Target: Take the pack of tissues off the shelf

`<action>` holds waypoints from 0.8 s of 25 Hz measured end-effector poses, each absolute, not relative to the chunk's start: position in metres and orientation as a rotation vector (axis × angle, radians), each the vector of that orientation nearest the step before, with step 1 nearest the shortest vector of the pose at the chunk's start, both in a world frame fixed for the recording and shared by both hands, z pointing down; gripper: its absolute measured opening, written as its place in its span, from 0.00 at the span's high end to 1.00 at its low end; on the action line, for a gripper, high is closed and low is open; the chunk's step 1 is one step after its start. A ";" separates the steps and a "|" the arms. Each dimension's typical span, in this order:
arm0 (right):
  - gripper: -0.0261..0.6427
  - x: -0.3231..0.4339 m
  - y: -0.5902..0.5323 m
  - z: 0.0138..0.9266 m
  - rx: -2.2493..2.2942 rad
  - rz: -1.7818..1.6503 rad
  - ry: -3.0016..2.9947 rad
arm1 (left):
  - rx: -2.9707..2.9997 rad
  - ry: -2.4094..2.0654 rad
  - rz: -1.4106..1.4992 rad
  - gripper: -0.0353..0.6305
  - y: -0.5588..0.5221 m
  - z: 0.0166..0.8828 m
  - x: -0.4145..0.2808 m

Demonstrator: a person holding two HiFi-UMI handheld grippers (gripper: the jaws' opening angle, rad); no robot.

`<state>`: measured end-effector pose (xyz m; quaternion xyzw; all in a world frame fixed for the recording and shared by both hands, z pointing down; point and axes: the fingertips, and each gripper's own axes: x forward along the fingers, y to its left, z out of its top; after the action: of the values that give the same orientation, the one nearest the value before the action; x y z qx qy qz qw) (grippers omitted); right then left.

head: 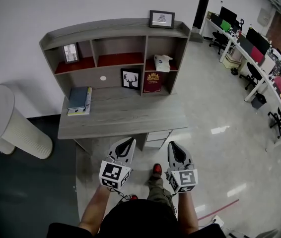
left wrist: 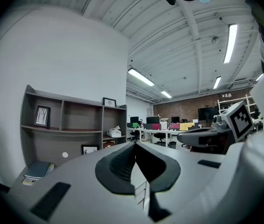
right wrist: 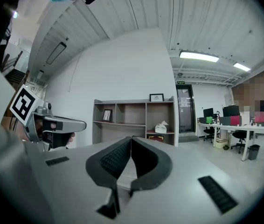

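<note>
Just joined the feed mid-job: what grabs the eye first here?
The grey desk with its shelf unit fills the middle of the head view, and the white pack of tissues sits in the unit's right compartment, on the upper shelf. The left claw and right claw hang low in that view, short of the desk's near edge, both shut and empty. A stack of books lies on the desk's left end.

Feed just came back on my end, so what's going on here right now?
A person stands in front of the desk with a claw in each hand. The left claw and the right claw are both shut and empty, pointing toward the shelf but short of the desk edge. The pack of tissues sits untouched in the upper right compartment.
</note>
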<state>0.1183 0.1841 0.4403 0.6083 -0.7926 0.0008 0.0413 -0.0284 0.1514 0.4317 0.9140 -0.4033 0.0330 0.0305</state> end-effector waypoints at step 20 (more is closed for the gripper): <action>0.92 0.196 -0.050 0.446 1.664 0.036 -2.596 | 2.682 -1.465 0.123 0.94 -0.047 0.436 0.045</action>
<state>0.1959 -0.0505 0.4456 0.5393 -0.8415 0.0116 0.0288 0.0448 -0.0466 0.4357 0.8761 -0.4786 0.0403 0.0417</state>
